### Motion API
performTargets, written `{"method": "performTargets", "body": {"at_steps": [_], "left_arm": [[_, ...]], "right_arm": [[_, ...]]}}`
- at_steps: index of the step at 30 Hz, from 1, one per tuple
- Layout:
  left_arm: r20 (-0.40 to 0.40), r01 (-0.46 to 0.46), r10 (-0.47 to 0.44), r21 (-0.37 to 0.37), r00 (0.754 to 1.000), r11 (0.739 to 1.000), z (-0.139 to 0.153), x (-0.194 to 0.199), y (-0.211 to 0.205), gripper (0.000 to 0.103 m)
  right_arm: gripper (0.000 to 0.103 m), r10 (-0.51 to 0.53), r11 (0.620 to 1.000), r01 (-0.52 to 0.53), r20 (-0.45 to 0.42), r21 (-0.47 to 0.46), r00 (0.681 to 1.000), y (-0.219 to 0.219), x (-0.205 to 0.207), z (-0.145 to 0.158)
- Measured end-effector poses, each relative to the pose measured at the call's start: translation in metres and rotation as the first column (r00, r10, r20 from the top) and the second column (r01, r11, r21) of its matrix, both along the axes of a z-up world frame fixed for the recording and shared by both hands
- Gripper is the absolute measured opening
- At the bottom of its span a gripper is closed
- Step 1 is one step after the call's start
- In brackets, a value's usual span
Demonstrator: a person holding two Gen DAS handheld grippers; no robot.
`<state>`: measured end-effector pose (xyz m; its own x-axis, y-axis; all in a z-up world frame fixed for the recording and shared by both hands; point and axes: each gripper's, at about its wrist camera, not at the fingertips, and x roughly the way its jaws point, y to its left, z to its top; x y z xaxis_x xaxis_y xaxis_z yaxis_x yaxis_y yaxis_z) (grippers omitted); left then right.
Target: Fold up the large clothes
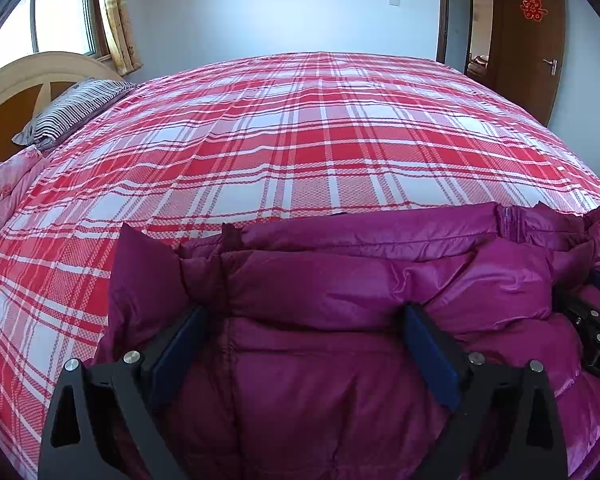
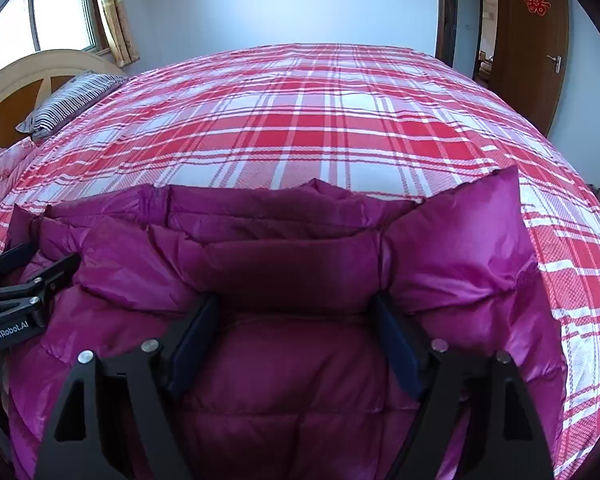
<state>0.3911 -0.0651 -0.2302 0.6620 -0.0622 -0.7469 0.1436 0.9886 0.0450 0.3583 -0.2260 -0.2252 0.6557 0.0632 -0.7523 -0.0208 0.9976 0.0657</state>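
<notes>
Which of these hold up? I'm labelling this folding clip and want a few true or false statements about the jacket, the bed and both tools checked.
1. The puffy jacket is magenta. True.
2. The bedspread is plain blue. False: it is red and white plaid.
3. The left tool has its fingers spread wide with jacket fabric bulging between them. True.
4. The right tool hangs well above the bed, away from the jacket. False: its fingers straddle a bulge of jacket fabric.
5. A striped pillow lies near the headboard. True.
6. The wooden door carries no decoration. False: a red paper cutout is on it.
</notes>
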Motion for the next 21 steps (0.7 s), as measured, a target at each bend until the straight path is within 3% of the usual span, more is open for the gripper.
{"method": "performTargets", "body": {"at_steps": [21], "left_arm": [[-0.016,-0.014,0.015,0.034,1.0,0.999,-0.0056,0.0031,-0.0032,0.102]], "right_arm": [[0.085,-0.002,0.998,0.001,-0.023,-0.068,1.0,0.0089,0.0051,-0.0047]]}}
